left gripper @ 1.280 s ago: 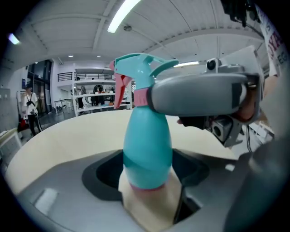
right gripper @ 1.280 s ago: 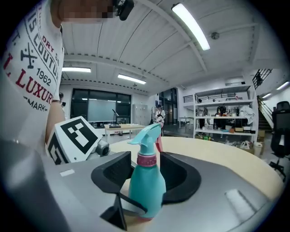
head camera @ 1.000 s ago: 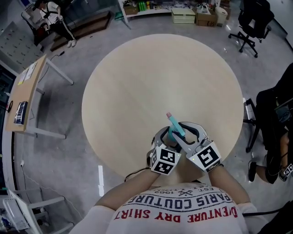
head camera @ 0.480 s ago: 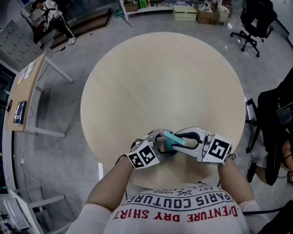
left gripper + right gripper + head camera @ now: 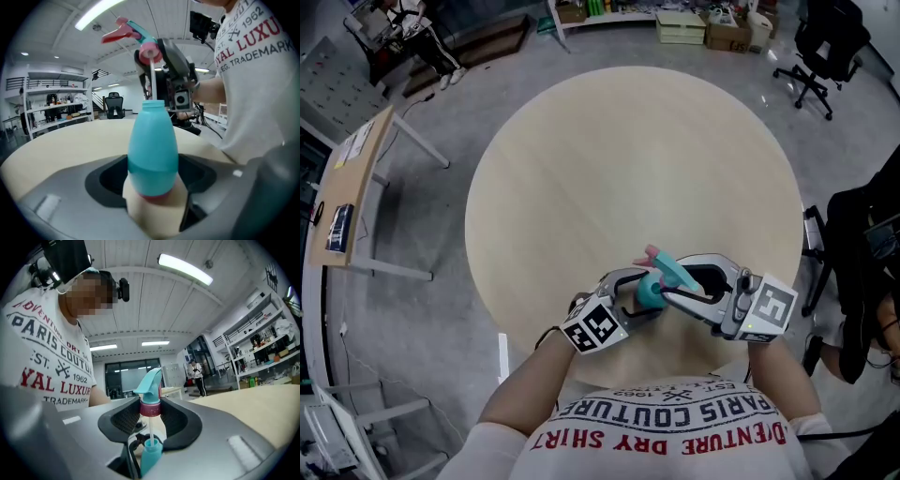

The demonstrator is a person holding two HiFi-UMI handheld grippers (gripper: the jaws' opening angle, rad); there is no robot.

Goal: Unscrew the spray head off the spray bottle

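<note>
A turquoise spray bottle (image 5: 152, 150) with a pink base stands upright near the front edge of the round wooden table (image 5: 609, 159). My left gripper (image 5: 152, 187) is shut on its lower body. The turquoise spray head (image 5: 150, 383) with a pink trigger and pink collar (image 5: 149, 408) is off the bottle and hangs above the neck. My right gripper (image 5: 150, 413) is shut on that collar. The white dip tube (image 5: 153, 84) still runs down into the open neck. In the head view the left gripper (image 5: 639, 286) and right gripper (image 5: 677, 281) face each other with the bottle (image 5: 649, 292) between them.
A wooden desk (image 5: 352, 187) stands left of the table. An office chair (image 5: 825, 47) and boxes (image 5: 703, 28) are at the back. A seated person (image 5: 872, 281) is close to the table's right edge.
Both grippers swung apart, left one to the left, right one to the right. The right gripper rose with the spray head, lifting it off the bottle neck.
</note>
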